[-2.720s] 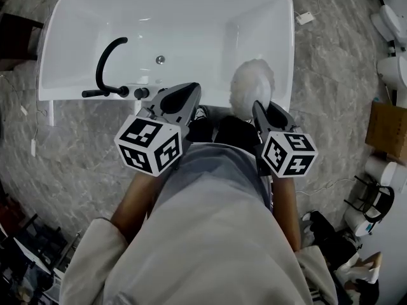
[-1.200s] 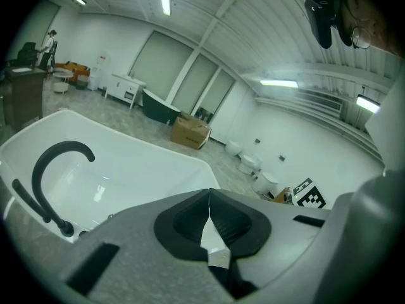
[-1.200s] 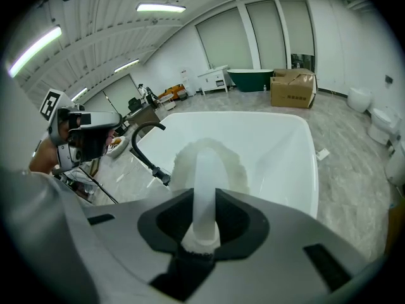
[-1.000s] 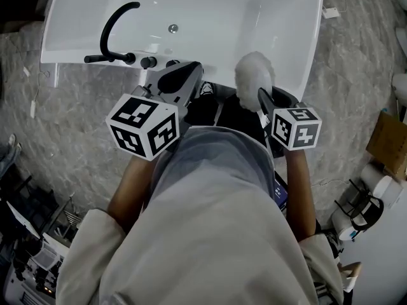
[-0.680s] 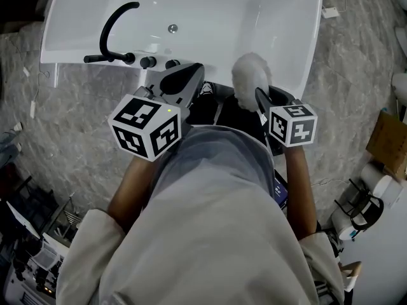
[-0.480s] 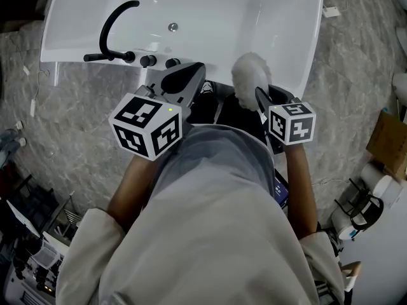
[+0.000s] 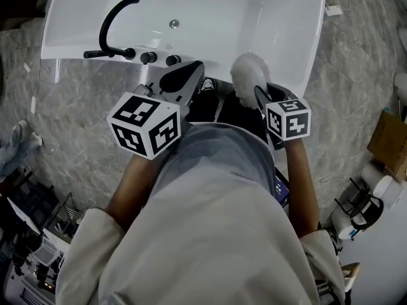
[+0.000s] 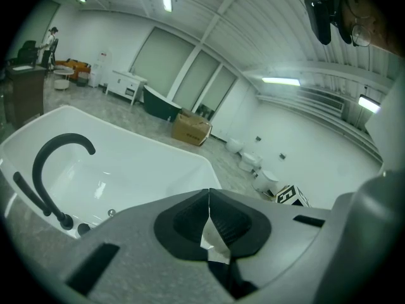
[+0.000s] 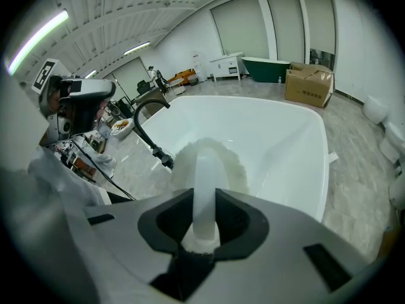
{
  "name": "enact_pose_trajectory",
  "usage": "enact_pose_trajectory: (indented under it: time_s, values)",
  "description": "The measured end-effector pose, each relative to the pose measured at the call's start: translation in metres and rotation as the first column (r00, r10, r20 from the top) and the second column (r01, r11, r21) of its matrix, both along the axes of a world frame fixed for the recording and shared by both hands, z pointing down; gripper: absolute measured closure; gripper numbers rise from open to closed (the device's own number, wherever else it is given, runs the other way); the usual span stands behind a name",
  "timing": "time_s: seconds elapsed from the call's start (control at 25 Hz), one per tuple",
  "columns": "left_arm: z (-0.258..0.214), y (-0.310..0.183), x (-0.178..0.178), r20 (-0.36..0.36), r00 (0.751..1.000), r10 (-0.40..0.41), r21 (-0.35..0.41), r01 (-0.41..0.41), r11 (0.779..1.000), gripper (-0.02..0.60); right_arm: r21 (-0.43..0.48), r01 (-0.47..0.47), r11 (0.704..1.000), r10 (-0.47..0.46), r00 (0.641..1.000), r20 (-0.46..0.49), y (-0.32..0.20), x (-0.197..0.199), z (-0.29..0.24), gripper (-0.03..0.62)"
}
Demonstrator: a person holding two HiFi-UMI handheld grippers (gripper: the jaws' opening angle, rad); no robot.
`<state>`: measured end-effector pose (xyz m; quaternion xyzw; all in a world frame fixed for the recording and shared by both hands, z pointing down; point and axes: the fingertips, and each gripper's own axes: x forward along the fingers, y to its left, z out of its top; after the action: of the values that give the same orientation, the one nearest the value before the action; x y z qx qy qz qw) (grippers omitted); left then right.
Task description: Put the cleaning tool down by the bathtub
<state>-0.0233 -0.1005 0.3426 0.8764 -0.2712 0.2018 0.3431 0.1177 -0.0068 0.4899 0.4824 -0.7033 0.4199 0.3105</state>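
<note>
The white bathtub point(image 7: 299, 37) fills the top of the head view, right in front of me. My right gripper point(image 7: 259, 95) is shut on the white handle point(image 9: 205, 189) of the cleaning tool. The tool's fluffy white head point(image 7: 248, 75) hangs over the tub's near rim, right of the middle. In the right gripper view that fluffy head point(image 9: 231, 163) sticks out past the jaws above the tub basin. My left gripper point(image 7: 186, 76) is beside it to the left, over the near rim. Its jaws point(image 8: 209, 192) are shut, with only a small white scrap at their seam.
A black arched faucet point(image 7: 111, 24) with knobs sits on the tub's near left rim, and a drain point(image 7: 173, 24) lies in the basin. Grey stone floor surrounds the tub. A cardboard box point(image 7: 388, 142) stands at the right, and a person's feet point(image 7: 19, 146) at the left edge.
The right gripper with the cleaning tool has drifted slightly left and up in the head view. A person's feet have come into view at the left edge. The left gripper has hardly moved.
</note>
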Motion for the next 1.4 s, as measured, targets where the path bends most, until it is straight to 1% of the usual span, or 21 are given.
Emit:
enact_pose_trajectory:
  time_s: [0.24, 0.56, 0.72, 0.88, 1.12, 1.4]
  values:
    - [0.004, 0.004, -0.007, 0.014, 1.0, -0.024, -0.019, 0.024, 1.0, 0.572, -0.01, 0.021, 1.0, -0.021, 1.0, 0.0, 0.002, -0.001, 0.007, 0.514]
    - [0.007, 0.005, -0.012, 0.025, 0.999, -0.038, -0.028, 0.039, 0.999, 0.572, -0.026, 0.1, 0.995, -0.102, 0.993, -0.052, -0.002, -0.005, 0.021, 0.514]
    - [0.01, 0.005, -0.015, 0.033, 0.998, -0.044, -0.037, 0.045, 0.998, 0.572, -0.039, 0.126, 0.991, -0.128, 0.99, -0.06, -0.005, -0.007, 0.029, 0.514]
    - [0.013, 0.005, -0.018, 0.039, 0.998, -0.051, -0.042, 0.053, 0.998, 0.572, -0.065, 0.156, 0.986, -0.161, 0.984, -0.078, -0.003, -0.007, 0.041, 0.514]
    - [0.015, 0.001, -0.02, 0.046, 0.997, -0.064, -0.048, 0.066, 0.997, 0.572, -0.113, 0.177, 0.978, -0.186, 0.979, -0.078, 0.0, -0.005, 0.062, 0.514]
    - [0.019, -0.003, -0.022, 0.055, 0.995, -0.079, -0.061, 0.082, 0.995, 0.572, -0.138, 0.214, 0.967, -0.227, 0.97, -0.09, -0.004, -0.004, 0.072, 0.514]
